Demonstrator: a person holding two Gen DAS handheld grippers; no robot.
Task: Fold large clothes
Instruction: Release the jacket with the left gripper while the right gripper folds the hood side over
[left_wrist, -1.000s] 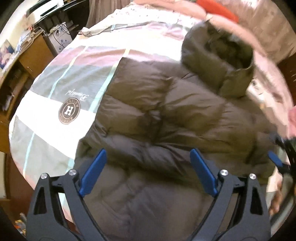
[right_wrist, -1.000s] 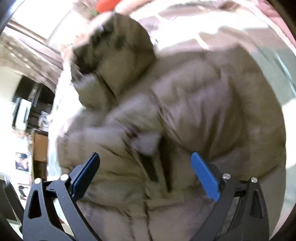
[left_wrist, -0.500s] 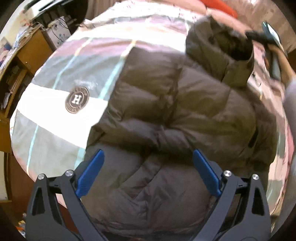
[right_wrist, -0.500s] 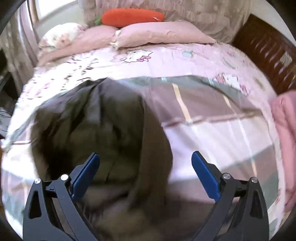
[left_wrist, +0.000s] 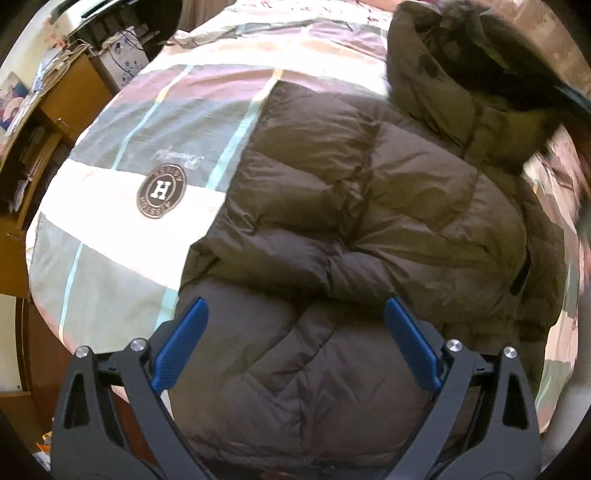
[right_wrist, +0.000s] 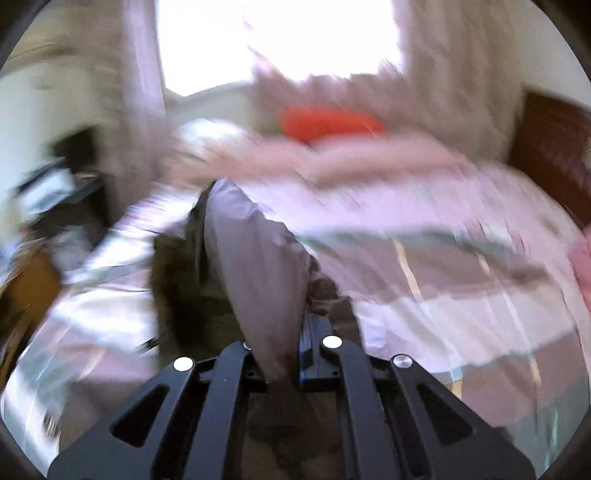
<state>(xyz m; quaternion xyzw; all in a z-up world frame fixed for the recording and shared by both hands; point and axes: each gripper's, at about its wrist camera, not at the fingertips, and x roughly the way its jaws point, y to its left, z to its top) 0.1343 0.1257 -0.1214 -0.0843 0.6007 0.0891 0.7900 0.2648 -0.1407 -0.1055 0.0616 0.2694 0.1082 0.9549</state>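
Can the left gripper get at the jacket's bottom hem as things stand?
Probably yes. The left gripper hangs open right above the jacket, nothing lying between, and the right gripper is busy up at the hood.

A wide bed covered by a checked quilt (left_wrist: 122, 243) of grey, white and pink blocks, with a round brown "H" emblem (left_wrist: 161, 192), carries a dark brown padded hooded jacket (left_wrist: 369, 206). At its far end lie blurred pink pillows (right_wrist: 369, 155) and an orange cushion (right_wrist: 328, 123).
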